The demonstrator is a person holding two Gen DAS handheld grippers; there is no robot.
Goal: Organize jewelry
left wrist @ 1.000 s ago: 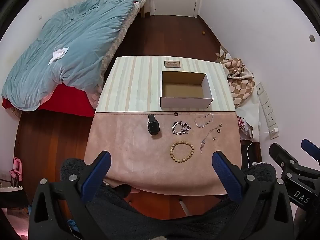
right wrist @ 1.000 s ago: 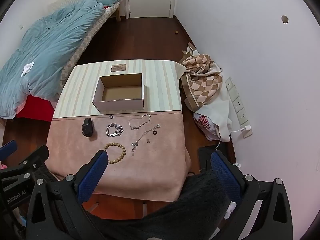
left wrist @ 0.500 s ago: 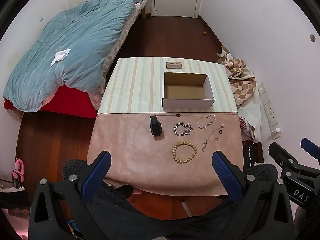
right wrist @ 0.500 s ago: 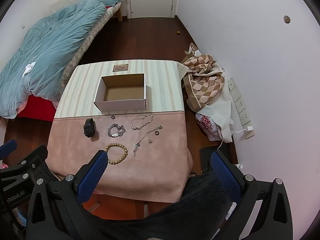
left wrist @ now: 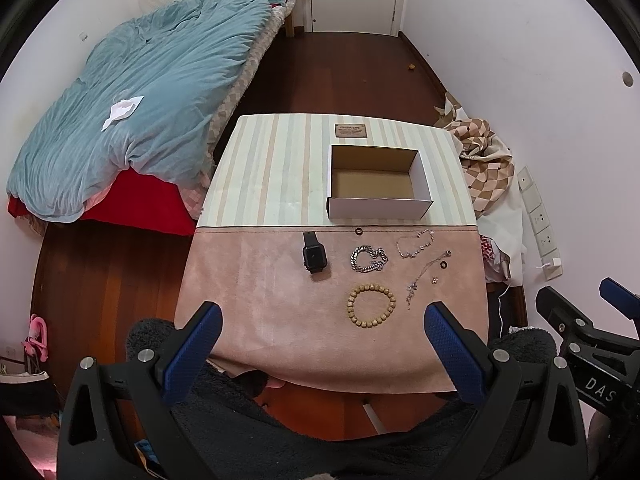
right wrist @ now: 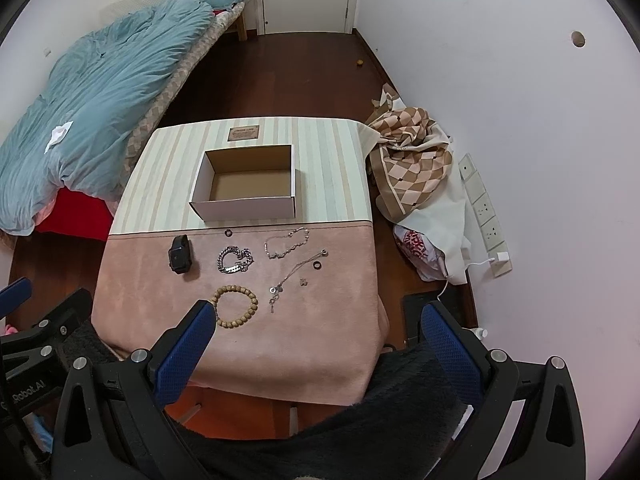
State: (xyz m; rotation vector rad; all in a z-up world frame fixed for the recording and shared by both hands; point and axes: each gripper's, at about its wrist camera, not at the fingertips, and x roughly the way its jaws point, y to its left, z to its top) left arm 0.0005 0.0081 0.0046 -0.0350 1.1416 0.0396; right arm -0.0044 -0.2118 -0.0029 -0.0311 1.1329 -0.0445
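Both cameras sit slightly farther back from the table (left wrist: 260, 168) than a second ago. In the left wrist view the open box (left wrist: 380, 206) and wooden bead bracelet (left wrist: 371, 306) drift toward 4 o'clock; in the right wrist view the box (right wrist: 244, 210) drifts toward 5 o'clock. Nothing on the table shifts.

An open white box (left wrist: 379, 207) with a bare brown inside sits on the striped half of the worktop (left wrist: 272, 168). On the pink half before it lie, apart from one another: a black watch (left wrist: 314, 256) at left, a coiled silver chain (left wrist: 369, 259), a fine silver bracelet (left wrist: 415, 243), a thin necklace (left wrist: 424, 274) stretched slantwise, and a bead bracelet (left wrist: 371, 306) nearest. Two small dark rings (left wrist: 359, 232) (left wrist: 443, 265) and a tiny charm (left wrist: 435, 279) lie among them.
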